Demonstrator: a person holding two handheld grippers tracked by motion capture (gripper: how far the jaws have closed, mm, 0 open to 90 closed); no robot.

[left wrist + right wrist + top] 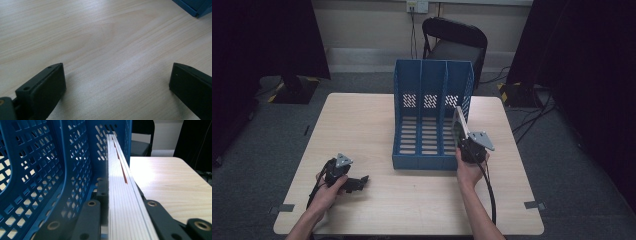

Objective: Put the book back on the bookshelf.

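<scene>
one book [120,195] stood clamped in the right gripper [120,220] beside the blue file rack [432,100]; keeping it upright would ease entry. left gripper [117,85] gaped wide.

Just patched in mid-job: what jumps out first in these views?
The blue three-slot file rack stands out, in the middle of the pale wooden table. At its right front corner, the right hand-held gripper is clamped on a thin flat book or folder, held on edge by the rack's rightmost slot. The left hand-held gripper rests near the table's front left, jaws wide apart over bare wood.
</scene>
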